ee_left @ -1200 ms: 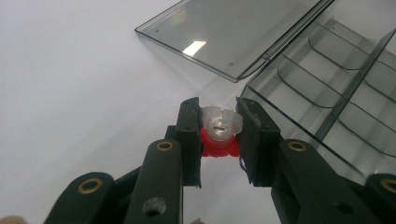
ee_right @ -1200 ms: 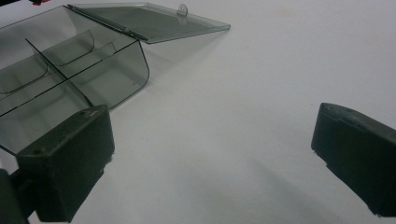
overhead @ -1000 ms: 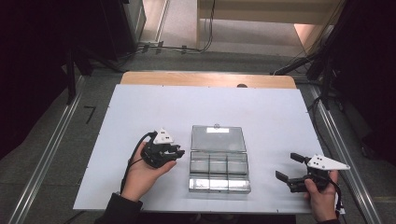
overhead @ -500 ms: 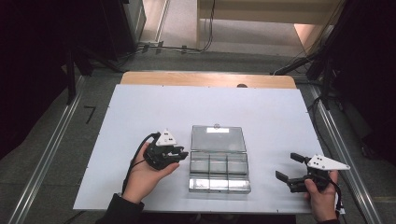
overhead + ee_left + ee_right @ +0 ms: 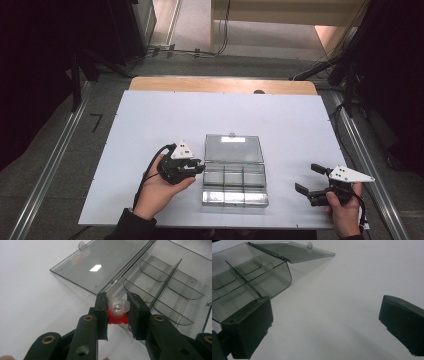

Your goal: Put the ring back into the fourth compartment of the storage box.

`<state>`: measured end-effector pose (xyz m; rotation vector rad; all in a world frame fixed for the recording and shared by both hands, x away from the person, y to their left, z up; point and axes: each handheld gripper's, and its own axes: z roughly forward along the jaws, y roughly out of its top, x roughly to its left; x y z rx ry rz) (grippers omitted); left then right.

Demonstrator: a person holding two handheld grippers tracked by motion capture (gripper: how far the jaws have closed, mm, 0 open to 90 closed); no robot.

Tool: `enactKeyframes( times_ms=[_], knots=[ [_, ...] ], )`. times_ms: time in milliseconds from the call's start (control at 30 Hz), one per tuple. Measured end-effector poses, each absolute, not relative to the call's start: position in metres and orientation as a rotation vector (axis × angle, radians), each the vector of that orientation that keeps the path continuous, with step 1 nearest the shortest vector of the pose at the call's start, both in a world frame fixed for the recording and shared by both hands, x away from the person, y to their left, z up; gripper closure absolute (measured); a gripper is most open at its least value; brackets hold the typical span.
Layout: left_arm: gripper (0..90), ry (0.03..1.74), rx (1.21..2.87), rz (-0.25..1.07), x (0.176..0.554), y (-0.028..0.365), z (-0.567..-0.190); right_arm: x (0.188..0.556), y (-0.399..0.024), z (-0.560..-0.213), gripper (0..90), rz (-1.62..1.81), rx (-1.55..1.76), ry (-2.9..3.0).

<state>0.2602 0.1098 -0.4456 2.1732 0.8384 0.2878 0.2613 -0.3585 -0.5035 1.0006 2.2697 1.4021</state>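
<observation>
Small red-and-clear plastic piece sat clamped between the 2 black jaws of the left gripper, its clear part above a red base, just at the left edge of the clear compartment box. That box lay open on the white table, its lid folded flat behind it and curved dividers splitting the tray. Well apart at the right, the right gripper rested low with jaws spread wide and nothing between them.
</observation>
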Motion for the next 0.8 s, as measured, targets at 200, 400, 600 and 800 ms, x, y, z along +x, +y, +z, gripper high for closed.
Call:
enactKeyframes(
  times_ms=[200, 400, 600, 800],
  knots=[
    [71.4, 0.811, 2.181, 0.275, 0.258, 0.104, -0.446, 0.261, -0.359, -0.503, 0.0, 1.400, 1.006, 2.269],
    [71.4, 0.796, 2.185, 0.264, 0.258, 0.101, -0.447, 0.261, -0.359, -0.503, 0.0, 1.400, 1.007, 2.269],
    [71.4, 0.786, 2.187, 0.256, 0.257, 0.099, -0.447, 0.261, -0.359, -0.503, 0.0, 1.399, 1.009, 2.270],
    [71.3, 0.759, 2.195, 0.244, 0.256, 0.096, -0.448, 0.261, -0.359, -0.503, 0.0, 1.397, 1.008, 2.271]
  ],
)
